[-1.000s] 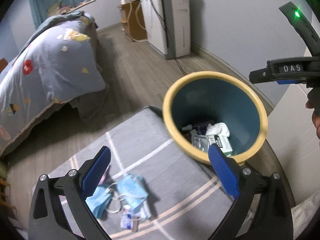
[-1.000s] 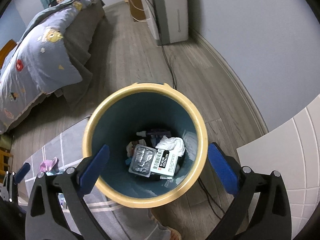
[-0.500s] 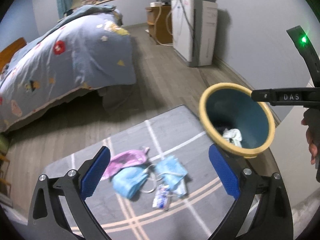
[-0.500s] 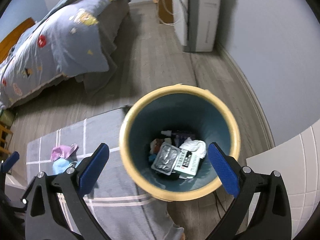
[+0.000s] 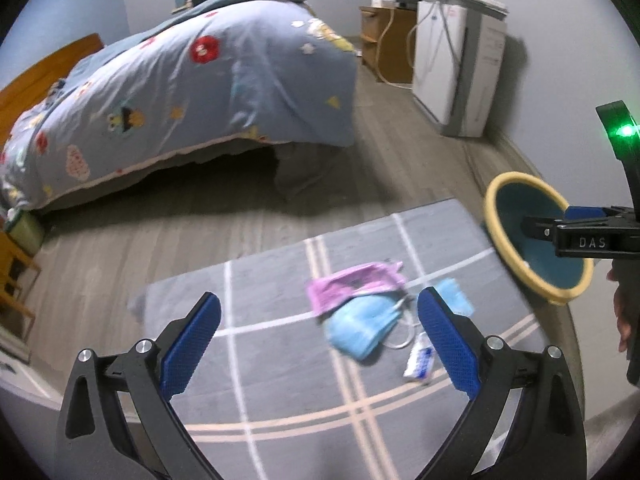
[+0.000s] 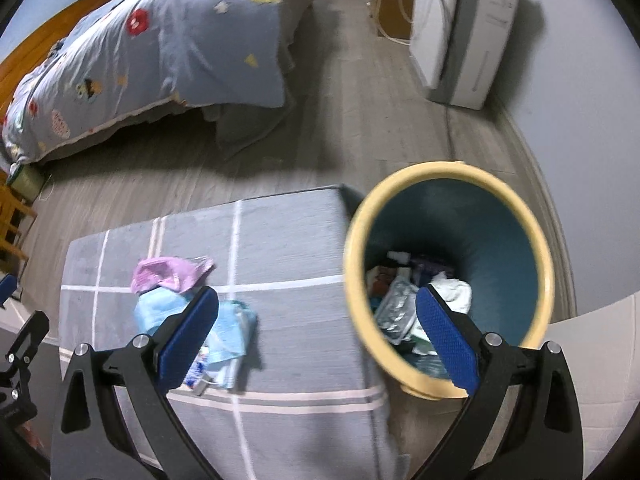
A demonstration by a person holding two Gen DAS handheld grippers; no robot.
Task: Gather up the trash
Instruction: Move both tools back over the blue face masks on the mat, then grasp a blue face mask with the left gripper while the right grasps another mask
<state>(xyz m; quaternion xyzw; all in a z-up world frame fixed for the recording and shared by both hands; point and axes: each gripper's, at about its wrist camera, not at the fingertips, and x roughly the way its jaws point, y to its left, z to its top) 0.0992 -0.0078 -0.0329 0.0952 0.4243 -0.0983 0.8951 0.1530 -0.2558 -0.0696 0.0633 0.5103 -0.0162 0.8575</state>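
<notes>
The left tool (image 5: pixel 318 322) is wide open and holds nothing; the right tool (image 6: pixel 316 316) is also open and empty; the trash pile (image 5: pixel 362 316) lies on the grey rug (image 5: pixel 260 360), left of the yellow bin (image 6: pixel 450 276).

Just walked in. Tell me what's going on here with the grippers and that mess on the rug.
A person is collecting trash with a handheld gripper in each hand. Both the left gripper and the right gripper are open and empty. On the grey rug lies a small pile not yet picked up: a pink wrapper, blue face masks and a small packet. The yellow-rimmed bin stands at the rug's edge and already holds some trash, including a white tissue.
</notes>
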